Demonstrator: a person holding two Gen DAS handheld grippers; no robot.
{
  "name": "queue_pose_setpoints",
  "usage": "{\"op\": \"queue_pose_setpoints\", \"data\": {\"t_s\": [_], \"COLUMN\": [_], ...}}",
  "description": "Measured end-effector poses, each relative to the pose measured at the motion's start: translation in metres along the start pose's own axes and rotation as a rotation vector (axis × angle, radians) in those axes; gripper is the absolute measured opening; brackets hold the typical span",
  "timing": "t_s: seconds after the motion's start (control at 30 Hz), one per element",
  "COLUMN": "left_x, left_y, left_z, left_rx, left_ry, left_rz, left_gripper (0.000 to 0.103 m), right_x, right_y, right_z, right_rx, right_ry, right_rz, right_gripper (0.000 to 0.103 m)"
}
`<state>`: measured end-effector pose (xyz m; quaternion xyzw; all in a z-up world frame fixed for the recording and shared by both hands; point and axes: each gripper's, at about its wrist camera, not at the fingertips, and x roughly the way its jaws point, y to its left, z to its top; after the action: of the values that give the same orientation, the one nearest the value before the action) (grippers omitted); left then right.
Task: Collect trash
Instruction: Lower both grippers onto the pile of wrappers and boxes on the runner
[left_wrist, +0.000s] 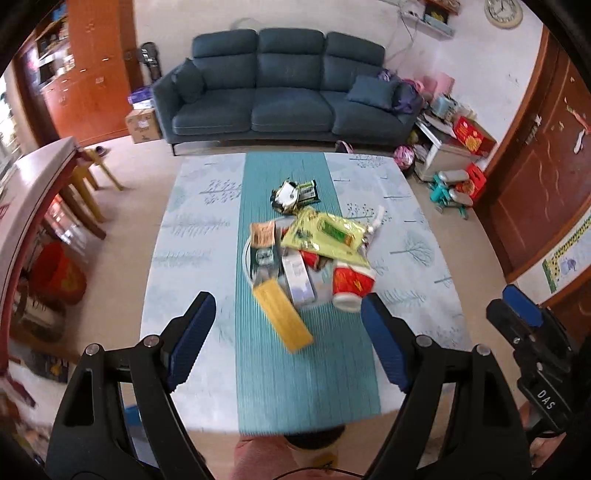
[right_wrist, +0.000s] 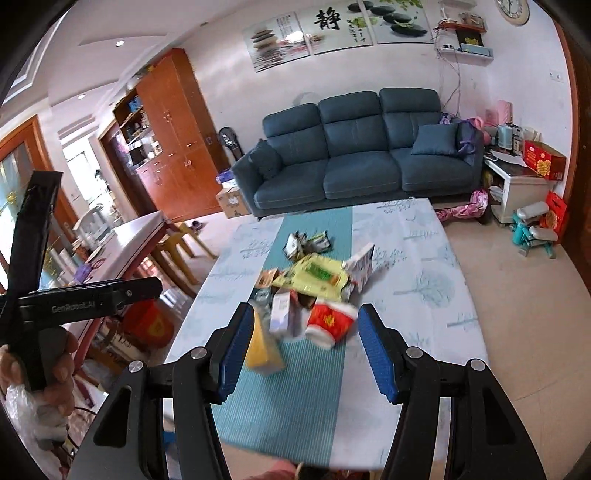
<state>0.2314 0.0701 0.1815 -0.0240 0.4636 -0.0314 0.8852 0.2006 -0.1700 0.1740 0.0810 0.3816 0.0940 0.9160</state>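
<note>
Both grippers hang above the near end of the desk (left_wrist: 192, 258), and neither is holding anything. The left gripper (left_wrist: 288, 339) has its blue fingers (left_wrist: 194, 334) spread wide apart with nothing in them, and the right gripper (right_wrist: 303, 354) is spread open and empty too. The trash sits in a heap mid-desk on the teal runner (left_wrist: 306, 369): a yellow flat box (left_wrist: 284, 314) nearest, a red paper cup (left_wrist: 351, 286) tipped on its side just right of it, a white carton (left_wrist: 299, 280) between them, and a yellow-green wrapper (left_wrist: 325, 232) draped over the pile. A little past that lies a crumpled dark wrapper (left_wrist: 293, 194), apart from the heap. Blue sofa (left_wrist: 280, 88) stands behind it all.
</note>
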Motion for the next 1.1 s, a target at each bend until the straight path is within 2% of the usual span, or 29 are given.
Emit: {"op": "queue_pose_setpoints", "data": {"t_s": [0.2,0.37,0.6,0.8,0.83,0.9,0.93,0.97,1.1], "left_x": [0.099,0.198,0.323,0.384,0.39,0.401,0.404,0.411,0.404], "left_y": [0.014,0.017,0.014,0.015,0.016,0.022,0.026,0.032,0.052], "left_z": [0.081,0.131,0.156,0.162,0.162,0.158,0.155,0.153,0.151], "left_rx": [0.066,0.118,0.114,0.104,0.106,0.097,0.088,0.068,0.048], "left_ry": [0.11,0.202,0.302,0.315,0.319,0.338,0.353,0.376,0.307], "left_rz": [-0.062,-0.069,-0.035,0.011,0.016,0.015,0.005,-0.012,-0.031], "left_gripper": [0.079,0.079,0.079,0.079,0.077,0.065,0.046,0.037,0.035], "right_x": [0.09,0.178,0.291,0.367,0.377,0.397,0.406,0.412,0.449], "right_y": [0.0,-0.004,-0.022,-0.04,-0.042,-0.046,-0.047,-0.045,-0.039], "right_z": [0.057,0.098,0.131,0.134,0.132,0.13,0.127,0.125,0.12], "right_rx": [0.084,0.14,0.226,0.277,0.287,0.305,0.312,0.316,0.349], "right_ry": [0.039,0.065,0.135,0.206,0.218,0.239,0.25,0.259,0.3], "right_rz": [-0.05,-0.095,-0.151,-0.148,-0.143,-0.128,-0.119,-0.112,-0.086], "right_gripper": [0.059,0.059,0.059,0.059,0.059,0.059,0.059,0.059,0.059]}}
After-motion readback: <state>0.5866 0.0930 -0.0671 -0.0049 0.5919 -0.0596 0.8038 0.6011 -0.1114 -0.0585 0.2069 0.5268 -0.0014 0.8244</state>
